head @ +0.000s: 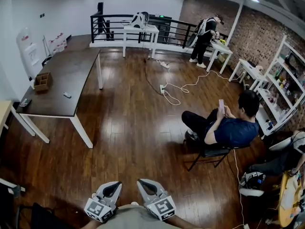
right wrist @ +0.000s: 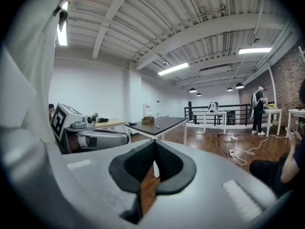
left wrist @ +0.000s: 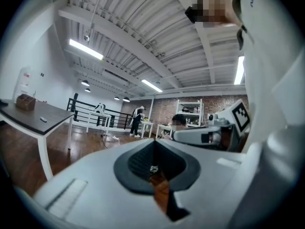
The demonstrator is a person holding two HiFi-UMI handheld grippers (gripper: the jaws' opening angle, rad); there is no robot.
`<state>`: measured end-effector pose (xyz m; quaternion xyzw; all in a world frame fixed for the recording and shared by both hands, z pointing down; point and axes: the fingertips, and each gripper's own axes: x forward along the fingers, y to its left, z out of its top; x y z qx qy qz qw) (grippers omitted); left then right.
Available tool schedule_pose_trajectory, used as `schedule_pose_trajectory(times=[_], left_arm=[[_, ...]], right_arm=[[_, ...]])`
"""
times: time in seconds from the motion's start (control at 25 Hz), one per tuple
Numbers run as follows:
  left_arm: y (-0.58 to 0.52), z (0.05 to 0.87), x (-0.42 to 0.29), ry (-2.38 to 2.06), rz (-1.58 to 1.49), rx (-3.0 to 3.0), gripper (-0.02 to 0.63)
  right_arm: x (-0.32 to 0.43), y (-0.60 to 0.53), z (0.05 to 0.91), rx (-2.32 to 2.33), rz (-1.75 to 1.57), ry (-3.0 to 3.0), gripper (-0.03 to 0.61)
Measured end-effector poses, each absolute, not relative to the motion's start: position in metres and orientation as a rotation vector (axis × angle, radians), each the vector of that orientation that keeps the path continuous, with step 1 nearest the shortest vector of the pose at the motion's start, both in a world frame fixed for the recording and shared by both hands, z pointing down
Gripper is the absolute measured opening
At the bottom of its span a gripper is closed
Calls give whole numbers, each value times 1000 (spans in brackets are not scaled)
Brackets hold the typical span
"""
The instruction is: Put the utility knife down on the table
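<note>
Step in hand: I judge no carry is under way. Neither gripper has the utility knife, so it is either already set down or not yet picked up.
Left gripper (head: pixel 113 188): held close against my body at the bottom of the head view. Its pads are pressed together with nothing between them.
Right gripper (head: pixel 145 185): just beside the left one, jaws likewise closed on nothing.
Utility knife: I cannot pick it out for certain. A small pale object (head: pixel 66 95) lies on the dark table (head: pixel 71 68), well apart from both grippers, and it may be the knife. It is too small to tell.
Next move: I would go to the table's near corner and check that object. If it is the knife, the task looks done.
On the table: a wooden box (head: pixel 42 81) sits near the left edge, and a dark flat item (head: pixel 25 102) lies at the near left corner.
Around: a seated person (head: pixel 231 128) on a black chair (head: pixel 209 152) is to my right. White cables (head: pixel 177 88) trail across the wooden floor, and a standing person (head: pixel 205 35) is at the far tables.
In the way: nothing stands on the floor between me and the table. The chair and cables lie off to the right of that path.
</note>
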<state>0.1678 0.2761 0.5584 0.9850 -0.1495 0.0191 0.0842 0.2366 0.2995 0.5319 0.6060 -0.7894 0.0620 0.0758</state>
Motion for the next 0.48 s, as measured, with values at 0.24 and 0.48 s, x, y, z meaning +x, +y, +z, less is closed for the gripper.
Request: schedule_pose_trajectory(times=[0.24, 0.48], left_arm=[[263, 560, 169, -455, 31, 2964, -2], [282, 543, 179, -436, 40, 2963, -2]], right_arm=[[239, 291, 538, 1838, 158, -2362, -2], [247, 311, 525, 1852, 172, -2353, -2]])
